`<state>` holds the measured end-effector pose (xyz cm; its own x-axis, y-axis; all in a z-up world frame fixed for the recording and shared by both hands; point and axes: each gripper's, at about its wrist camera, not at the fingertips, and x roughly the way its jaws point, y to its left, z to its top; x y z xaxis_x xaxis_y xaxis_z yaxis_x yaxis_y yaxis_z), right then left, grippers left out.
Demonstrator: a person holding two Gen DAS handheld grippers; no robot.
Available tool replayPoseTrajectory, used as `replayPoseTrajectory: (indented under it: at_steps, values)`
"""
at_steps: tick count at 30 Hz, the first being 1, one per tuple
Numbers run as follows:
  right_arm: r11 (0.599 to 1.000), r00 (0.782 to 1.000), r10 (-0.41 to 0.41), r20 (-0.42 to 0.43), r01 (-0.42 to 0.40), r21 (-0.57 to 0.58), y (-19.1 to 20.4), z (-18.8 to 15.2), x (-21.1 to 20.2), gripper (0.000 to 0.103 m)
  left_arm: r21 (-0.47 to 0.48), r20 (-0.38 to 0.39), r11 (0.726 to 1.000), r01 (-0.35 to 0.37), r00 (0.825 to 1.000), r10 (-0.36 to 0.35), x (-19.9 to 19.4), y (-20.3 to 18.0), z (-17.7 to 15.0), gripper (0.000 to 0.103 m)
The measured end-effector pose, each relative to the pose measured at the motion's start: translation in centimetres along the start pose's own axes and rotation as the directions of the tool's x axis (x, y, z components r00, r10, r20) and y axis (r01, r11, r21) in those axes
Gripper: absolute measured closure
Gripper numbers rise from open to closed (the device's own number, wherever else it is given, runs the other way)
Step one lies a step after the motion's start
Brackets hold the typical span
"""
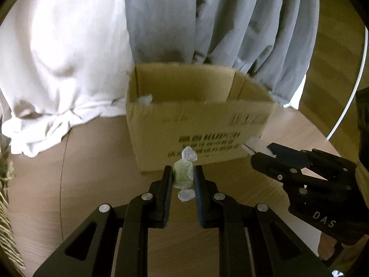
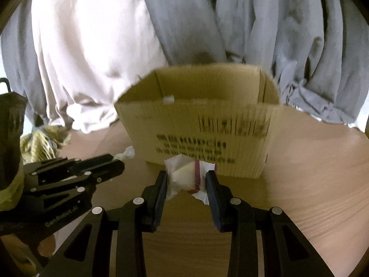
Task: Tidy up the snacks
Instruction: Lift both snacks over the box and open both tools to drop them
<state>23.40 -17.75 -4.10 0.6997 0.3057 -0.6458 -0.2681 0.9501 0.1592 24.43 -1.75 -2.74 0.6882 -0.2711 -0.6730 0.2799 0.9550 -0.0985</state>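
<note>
My left gripper is shut on a green candy in a clear twisted wrapper, held above the table just in front of an open cardboard box. My right gripper is shut on a white snack packet with a dark red stripe, also just in front of the box. In the left wrist view the right gripper is at the right with the packet's white end sticking out. In the right wrist view the left gripper is at the left. A white wrapper shows inside the box.
The box stands on a round wooden table with a pale rim. White and grey curtains hang close behind the box. A straw-coloured fringed thing lies at the table's left edge.
</note>
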Motion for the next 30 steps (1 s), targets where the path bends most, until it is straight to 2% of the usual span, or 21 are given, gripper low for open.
replayPoseTrajectory:
  at_steps: [8, 16, 23, 30]
  values:
    - [1.000, 0.990, 0.000, 0.142, 0.003, -0.025, 0.9, 3.1, -3.9, 0.068, 0.042, 0.123, 0.999, -0.003, 0.992, -0.002, -3.7, -0.8, 3.4, 0.084]
    - [0.998, 0.969, -0.005, 0.246, 0.018, -0.052, 1.3, 6.0, -5.7, 0.068, 0.085, 0.210, 0.996, -0.038, 0.978, 0.020, -4.7, -1.1, 7.0, 0.084]
    - [0.999, 0.966, -0.009, 0.260, 0.022, -0.045, 0.5, 8.1, -4.7, 0.067, 0.108, 0.229, 0.993, -0.040, 0.973, 0.015, -3.4, -0.7, 9.7, 0.084]
    - [0.999, 0.971, -0.015, 0.240, 0.024, -0.033, -0.6, 10.0, -2.4, 0.067, 0.098, 0.191, 0.995, -0.036, 0.981, 0.017, -0.5, 0.3, 12.0, 0.084]
